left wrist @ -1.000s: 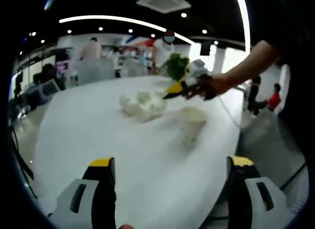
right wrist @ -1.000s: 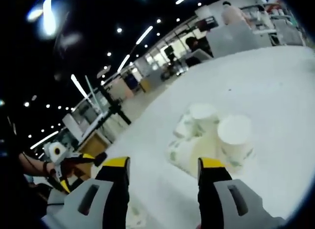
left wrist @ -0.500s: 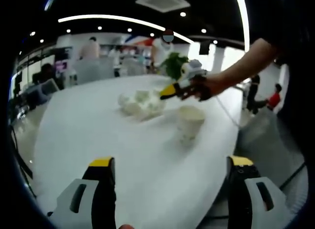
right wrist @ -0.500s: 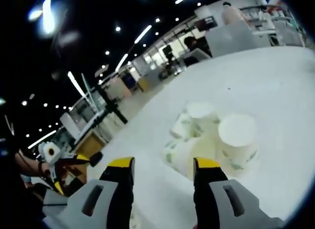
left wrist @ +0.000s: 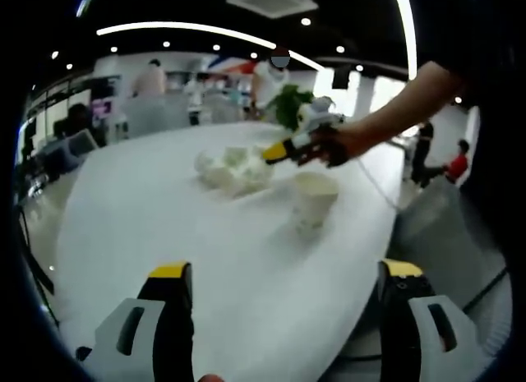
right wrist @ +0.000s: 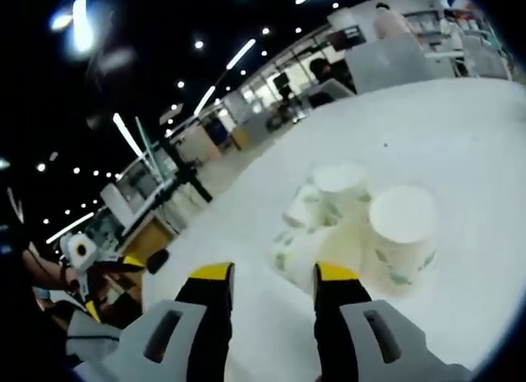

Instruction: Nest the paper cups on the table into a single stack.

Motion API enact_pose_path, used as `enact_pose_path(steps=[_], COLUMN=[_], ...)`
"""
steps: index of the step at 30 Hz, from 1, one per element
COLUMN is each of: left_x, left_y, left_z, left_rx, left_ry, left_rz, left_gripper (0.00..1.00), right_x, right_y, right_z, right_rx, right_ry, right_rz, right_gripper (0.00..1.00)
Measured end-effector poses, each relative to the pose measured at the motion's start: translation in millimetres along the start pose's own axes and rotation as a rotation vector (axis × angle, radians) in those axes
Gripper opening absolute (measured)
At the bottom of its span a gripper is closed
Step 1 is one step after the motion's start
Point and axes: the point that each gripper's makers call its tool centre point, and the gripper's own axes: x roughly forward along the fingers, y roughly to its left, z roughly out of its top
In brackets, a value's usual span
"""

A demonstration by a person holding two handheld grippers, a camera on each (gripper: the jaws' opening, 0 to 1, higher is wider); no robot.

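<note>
Several white paper cups with green print [right wrist: 345,226] lie in a huddle on the white table [right wrist: 460,135]; two stand upside down, and one lies on its side [right wrist: 296,252] just beyond my right gripper's tips. My right gripper [right wrist: 274,273] is open with a narrowed gap and holds nothing. From the left gripper view, the right gripper [left wrist: 283,148] sits in a person's hand at the huddle's [left wrist: 230,168] right edge. A single upright cup [left wrist: 314,197] stands nearer on the table [left wrist: 148,209]. My left gripper [left wrist: 286,271] hangs open and empty above the near table edge.
A green plant [left wrist: 292,107] stands behind the cups at the table's far end. People and desks fill the room beyond. The left gripper [right wrist: 90,259] shows at the lower left of the right gripper view. The table's right edge [left wrist: 394,218] runs close to the upright cup.
My right gripper has moved closer to the huddle of cups and its jaws have drawn nearer together. The left gripper stays put and wide open.
</note>
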Motion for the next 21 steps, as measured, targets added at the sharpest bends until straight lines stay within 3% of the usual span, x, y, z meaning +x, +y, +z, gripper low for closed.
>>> enact_pose_path(steps=[8,15,21], left_x=[0.2,1.1,0.4], left_y=[1.2,-1.2,-1.6], left_z=[-2.4,-5.7,-6.2], left_rx=[-0.006,-0.015,-0.013], left_ry=[0.001,0.002,0.005], left_rz=[0.004,0.002,0.0], left_gripper=[0.91,0.91,0.91], right_x=[1.8,0.8,2.6], right_y=[0.2,1.8,1.8], right_z=[-3.9,-8.4,-8.6], right_rx=[-0.008,-0.013,0.008], right_ry=[0.003,0.006,-0.004], right_rz=[0.013,0.022,0.022], right_gripper=[0.25,0.13,0.1])
